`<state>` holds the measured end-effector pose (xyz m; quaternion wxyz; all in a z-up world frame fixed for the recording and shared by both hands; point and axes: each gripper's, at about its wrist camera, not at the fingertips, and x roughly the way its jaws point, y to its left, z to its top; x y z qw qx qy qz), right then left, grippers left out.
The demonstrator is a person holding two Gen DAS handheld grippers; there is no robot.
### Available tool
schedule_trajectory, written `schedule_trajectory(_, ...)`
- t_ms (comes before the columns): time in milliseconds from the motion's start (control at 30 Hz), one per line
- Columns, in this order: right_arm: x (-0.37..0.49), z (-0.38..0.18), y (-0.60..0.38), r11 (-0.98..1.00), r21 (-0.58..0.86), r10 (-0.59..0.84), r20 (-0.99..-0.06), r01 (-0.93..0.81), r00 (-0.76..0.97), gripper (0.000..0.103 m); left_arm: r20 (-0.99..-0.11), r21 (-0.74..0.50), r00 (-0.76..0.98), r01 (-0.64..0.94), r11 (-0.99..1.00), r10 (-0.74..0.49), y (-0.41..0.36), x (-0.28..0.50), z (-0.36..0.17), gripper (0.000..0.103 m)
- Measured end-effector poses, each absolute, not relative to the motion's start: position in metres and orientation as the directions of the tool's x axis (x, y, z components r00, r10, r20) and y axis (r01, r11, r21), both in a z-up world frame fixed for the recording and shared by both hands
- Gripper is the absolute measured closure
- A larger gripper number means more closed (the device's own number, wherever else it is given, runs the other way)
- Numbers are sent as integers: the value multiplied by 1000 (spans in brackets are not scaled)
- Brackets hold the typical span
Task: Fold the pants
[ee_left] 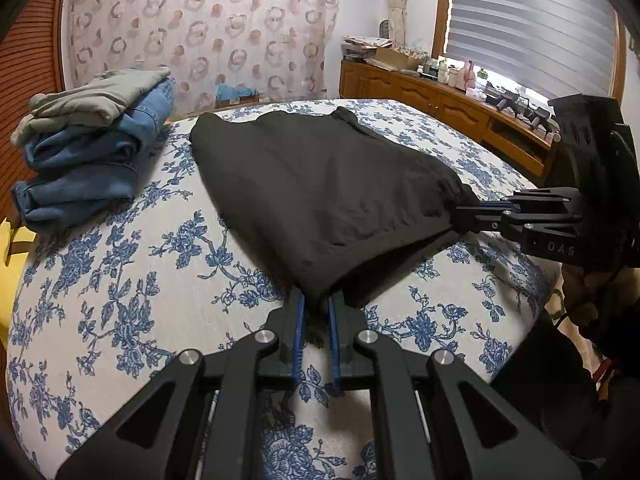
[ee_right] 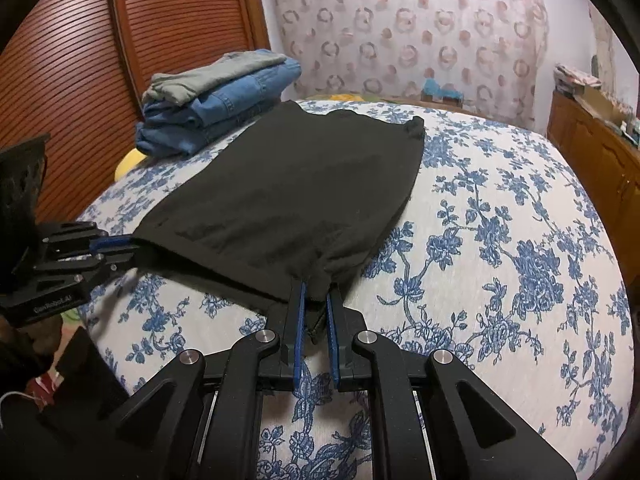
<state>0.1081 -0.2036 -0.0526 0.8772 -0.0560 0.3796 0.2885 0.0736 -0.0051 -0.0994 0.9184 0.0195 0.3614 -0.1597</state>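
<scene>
1. The pants [ee_left: 320, 184], black and already doubled over, lie flat across the middle of the bed [ee_left: 132, 280]; their far end reaches toward the bed's far edge and their near edge is lifted slightly off the cover.
2. The left gripper [ee_left: 316, 300] is clamped on the near left corner of the pants, cloth bunched between its blue pads [ee_left: 298, 332].
3. The right gripper [ee_right: 316, 300] is clamped on the near right corner in the same way, with a fold of black cloth pinched between its pads.
4. Each gripper shows in the other's view, at the opposite end of the raised near edge, and the cloth sags a little between them.
5. A stack of folded clothes [ee_right: 216, 108] sits at the far left corner of the bed: blue jeans below, a grey garment [ee_left: 100, 96] on top. It lies just beside the far left corner of the pants; whether the two touch cannot be told.
6. A yellow thing [ee_right: 128, 160] peeks out at the bed's left edge under the stack.
7. The rest of the flowered cover, right of the pants and along the near edge, is bare.
8. A slatted wooden panel [ee_right: 80, 60] stands left of the bed, a patterned curtain [ee_left: 200, 28] beyond it, and a wooden cabinet [ee_left: 440, 100] crowded with small items runs along the right.
</scene>
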Motion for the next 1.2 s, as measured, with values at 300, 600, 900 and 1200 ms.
schedule_trajectory(300, 91, -34, -206, 809, 129, 495, -674, -573, 548, 96, -640, -106, 704, 315, 943, -307, 4, 53, -87, 96)
schedule_trajectory(600, 79, -18, -201, 805, 107, 496, -660, -583, 564, 96, -617, -98, 723, 321, 942, -311, 6, 48, -72, 96)
schedule_trajectory(900, 72, -6, -204, 802, 106, 507, -640, -588, 577, 96, -589, -94, 742, 331, 939, -320, 6, 37, -57, 96)
schedule_trajectory(1200, 63, 10, -210, 799, 108, 523, -611, -591, 595, 96, -562, -106, 753, 345, 933, -342, 3, 29, -37, 96)
